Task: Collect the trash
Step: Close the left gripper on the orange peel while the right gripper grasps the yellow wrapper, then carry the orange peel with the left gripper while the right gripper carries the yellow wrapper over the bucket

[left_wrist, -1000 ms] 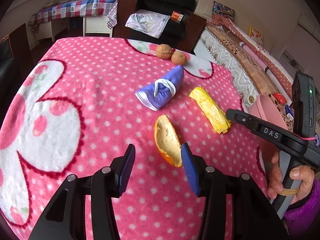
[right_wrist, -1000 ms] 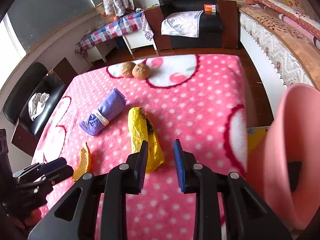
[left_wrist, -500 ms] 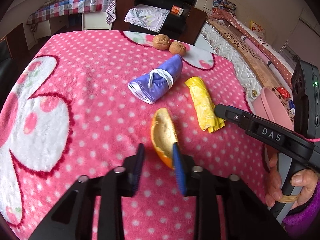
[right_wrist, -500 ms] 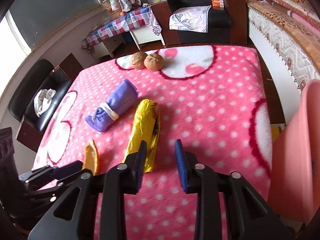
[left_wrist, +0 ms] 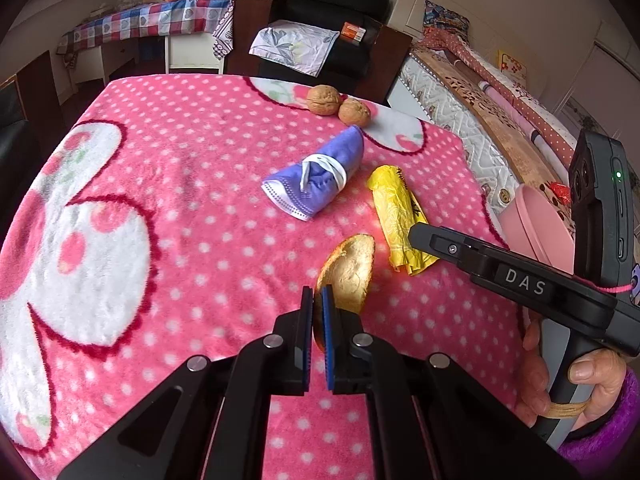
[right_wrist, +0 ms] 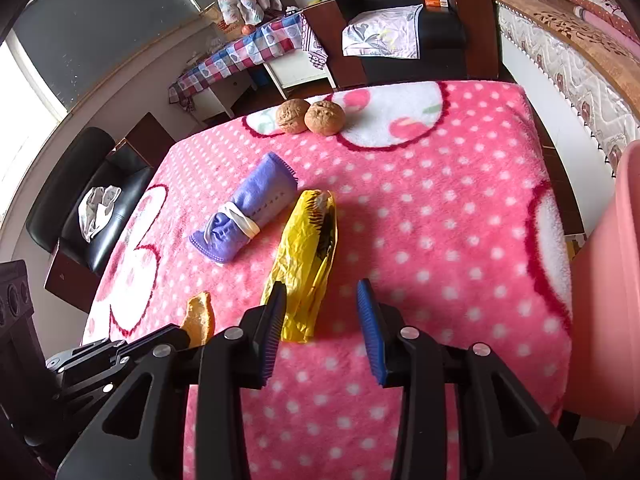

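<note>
left gripper [left_wrist: 317, 312] fingers have just closed, now pinching the near end of the orange peel [left_wrist: 350, 270] at lower centre on the pink worktop [left_wrist: 200, 184], ready to lift; right gripper [right_wrist: 322, 312] fingers spread, straddling the yellow wrapper [right_wrist: 308, 256]

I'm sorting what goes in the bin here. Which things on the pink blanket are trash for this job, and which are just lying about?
Trash to collect:
- orange peel, pinched in the left gripper
- crumpled yellow wrapper, ahead of the open right gripper
- rolled purple face mask
- pink bin, likely the receptacle

Probably lying about:
- two walnuts
</note>
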Demonstrator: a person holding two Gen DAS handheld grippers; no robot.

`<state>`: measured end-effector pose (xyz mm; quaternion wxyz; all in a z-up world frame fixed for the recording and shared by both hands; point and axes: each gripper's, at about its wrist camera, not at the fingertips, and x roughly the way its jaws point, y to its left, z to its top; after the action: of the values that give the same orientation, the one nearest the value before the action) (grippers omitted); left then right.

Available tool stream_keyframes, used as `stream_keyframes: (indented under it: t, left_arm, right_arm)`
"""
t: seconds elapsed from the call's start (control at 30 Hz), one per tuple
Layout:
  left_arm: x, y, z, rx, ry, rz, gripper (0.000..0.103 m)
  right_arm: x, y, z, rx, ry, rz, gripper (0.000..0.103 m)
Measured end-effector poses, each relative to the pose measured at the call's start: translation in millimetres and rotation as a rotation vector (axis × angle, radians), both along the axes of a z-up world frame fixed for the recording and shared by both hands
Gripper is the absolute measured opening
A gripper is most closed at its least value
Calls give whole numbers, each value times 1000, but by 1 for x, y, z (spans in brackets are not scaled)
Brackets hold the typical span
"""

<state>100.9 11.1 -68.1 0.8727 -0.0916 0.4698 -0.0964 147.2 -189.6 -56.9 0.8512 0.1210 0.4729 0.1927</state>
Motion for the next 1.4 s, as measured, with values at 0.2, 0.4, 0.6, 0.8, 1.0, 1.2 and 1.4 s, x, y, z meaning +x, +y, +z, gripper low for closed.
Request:
stream_keyframes:
  t: [0.2,0.4,0.6,0.8,1.0,1.2,1.4]
  left_arm:
    - [-1,8,-1,-9,5,23,4]
    - [-3,9,0,-7,1,22,4]
    - [-4,11,2,-1,-5,26,4]
    - [-5,10,4,4,-6,30,4]
    - [-6,6,8,17,-16,22,4]
    - [-4,-6,18,19,-36,3,4]
    - [-1,-33,30,23,-68,-54,4]
  right_arm:
    - [-1,13,6,12,-9,32,37]
    - [3,25,3,-41,-7,31,37]
    - [1,25,-3,-70,-28,22,37]
    - [-6,20,-3,-60,-46,27,19]
    - [-21,8,7,-41,-91,15,16]
    - [-36,-17,22,-13,-119,-33,15]
    - [-52,-47,33,20,-139,-102,15]
